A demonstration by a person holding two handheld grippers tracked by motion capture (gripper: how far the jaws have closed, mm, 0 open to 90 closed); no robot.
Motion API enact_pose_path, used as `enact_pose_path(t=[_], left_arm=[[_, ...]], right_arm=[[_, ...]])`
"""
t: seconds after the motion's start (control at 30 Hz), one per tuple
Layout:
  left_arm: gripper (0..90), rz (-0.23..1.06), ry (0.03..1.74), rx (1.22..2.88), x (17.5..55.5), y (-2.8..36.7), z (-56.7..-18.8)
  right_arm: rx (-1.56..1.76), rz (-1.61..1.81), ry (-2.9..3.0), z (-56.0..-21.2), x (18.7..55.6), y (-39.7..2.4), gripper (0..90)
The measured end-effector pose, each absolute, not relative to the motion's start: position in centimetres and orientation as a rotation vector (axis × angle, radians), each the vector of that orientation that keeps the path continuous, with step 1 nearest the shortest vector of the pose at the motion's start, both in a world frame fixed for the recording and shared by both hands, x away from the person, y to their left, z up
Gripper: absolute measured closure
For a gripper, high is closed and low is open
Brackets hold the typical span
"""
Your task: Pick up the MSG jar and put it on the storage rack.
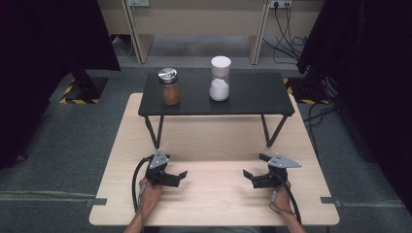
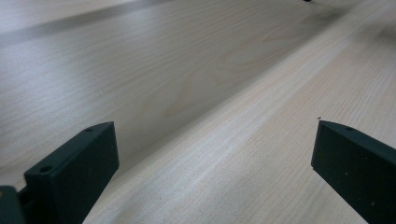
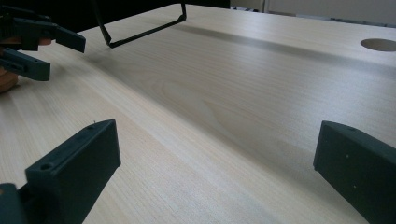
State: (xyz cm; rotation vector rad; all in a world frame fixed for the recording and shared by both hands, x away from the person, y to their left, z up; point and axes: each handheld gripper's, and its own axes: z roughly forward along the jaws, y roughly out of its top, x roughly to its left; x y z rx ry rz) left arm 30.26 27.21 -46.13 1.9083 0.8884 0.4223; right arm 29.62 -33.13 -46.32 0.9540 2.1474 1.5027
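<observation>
Both the left gripper and the right gripper rest low on the worktop at about 7 and 5 o'clock, jaws spread wide and holding nothing. The brown spice jar and the white-capped jar stand apart at 12 o'clock on the black riser shelf. A reach could likely clip the shelf's front edge or tip a tall jar; its wire legs flank the approach.

wood table | carries black stand | holding brown jar, white jar
</observation>
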Motion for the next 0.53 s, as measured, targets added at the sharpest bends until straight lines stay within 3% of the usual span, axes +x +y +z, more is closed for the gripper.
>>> enact_pose_path(t=[0.53], left_arm=[[0.1,0.421,0.889,1.908,30.28,27.23,-46.12]], right_arm=[[0.951,1.497,2.151,-46.29,29.63,-33.08,0.6]])
